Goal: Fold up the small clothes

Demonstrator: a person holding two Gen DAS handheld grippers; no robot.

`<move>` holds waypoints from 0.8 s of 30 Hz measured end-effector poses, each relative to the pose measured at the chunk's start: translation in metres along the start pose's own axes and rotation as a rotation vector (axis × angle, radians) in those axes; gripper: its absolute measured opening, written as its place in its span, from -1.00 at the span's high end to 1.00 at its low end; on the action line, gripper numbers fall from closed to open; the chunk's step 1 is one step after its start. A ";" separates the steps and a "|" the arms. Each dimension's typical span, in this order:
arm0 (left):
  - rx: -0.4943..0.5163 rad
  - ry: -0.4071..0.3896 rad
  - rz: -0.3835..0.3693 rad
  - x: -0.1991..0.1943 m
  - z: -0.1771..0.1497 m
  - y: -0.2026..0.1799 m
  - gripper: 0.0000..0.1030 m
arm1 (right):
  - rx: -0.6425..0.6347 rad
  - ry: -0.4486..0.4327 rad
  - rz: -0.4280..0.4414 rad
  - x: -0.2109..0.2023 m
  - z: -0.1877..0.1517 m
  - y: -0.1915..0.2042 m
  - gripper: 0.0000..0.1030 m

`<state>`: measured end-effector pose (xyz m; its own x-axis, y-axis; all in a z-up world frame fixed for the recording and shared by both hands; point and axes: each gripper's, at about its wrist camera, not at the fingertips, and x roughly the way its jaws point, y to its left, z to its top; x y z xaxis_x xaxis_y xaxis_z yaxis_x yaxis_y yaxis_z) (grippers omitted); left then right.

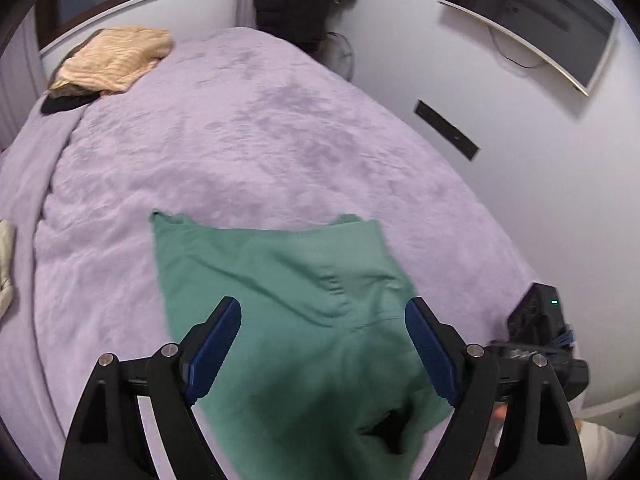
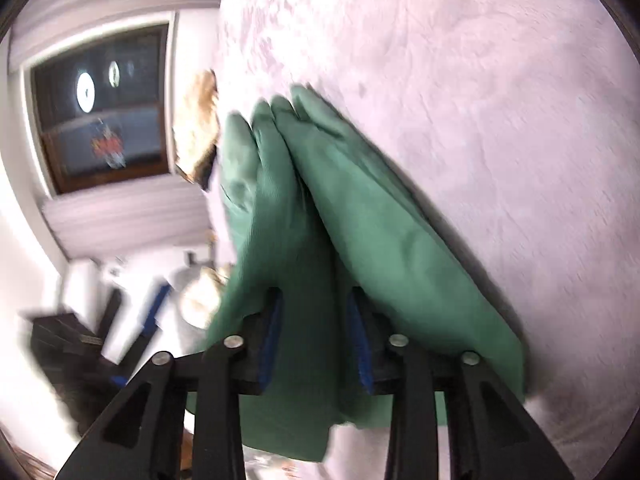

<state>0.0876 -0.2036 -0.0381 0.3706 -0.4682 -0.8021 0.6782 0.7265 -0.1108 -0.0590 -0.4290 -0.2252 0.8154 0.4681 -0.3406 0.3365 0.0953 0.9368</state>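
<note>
— How far along were we with the folding?

— Partway, we judged. The green garment (image 1: 280,300) lay on the purple bed cover (image 1: 240,140) toward six o'clock in the left wrist view, its far part spread fairly flat, its near end bunched and lifted. No neat fold showed yet.

— And our grippers?

— Our left gripper (image 1: 322,344) hovered over the cloth with its fingers (image 1: 218,340) spread wide, holding nothing. Our right gripper (image 2: 316,334) had its fingers (image 2: 270,336) closed on a gathered edge of the same garment (image 2: 340,220), which rose off the bed toward eleven o'clock in that view in thick doubled-over layers.

— What had been finished?

— At ten o'clock on the bed sat a beige knit piece (image 1: 112,58) on top of something dark (image 1: 66,102); we took that for a done pile, though we couldn't be sure.

— Count it for us.

— One green garment in hand, one beige piece, one dark item under it, and one pale cloth (image 1: 6,264) at the nine o'clock edge, too cut off to name. Two grippers. The fold itself, and setting it aside, still looked to be left.
</note>
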 end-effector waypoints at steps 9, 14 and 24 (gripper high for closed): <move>-0.237 0.155 0.218 0.046 -0.057 0.116 -0.65 | 0.068 0.023 0.153 0.031 0.032 0.014 -0.22; -0.276 0.198 0.211 0.057 -0.079 0.116 -0.65 | -0.014 0.056 0.019 0.051 0.050 0.048 -0.31; -0.265 0.071 0.239 0.055 -0.017 0.119 -0.65 | -0.500 0.078 -0.259 0.076 0.057 0.153 0.85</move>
<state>0.1778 -0.1345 -0.1052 0.4476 -0.2406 -0.8612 0.3867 0.9205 -0.0562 0.0810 -0.4294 -0.1127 0.6926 0.4353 -0.5751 0.2414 0.6114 0.7536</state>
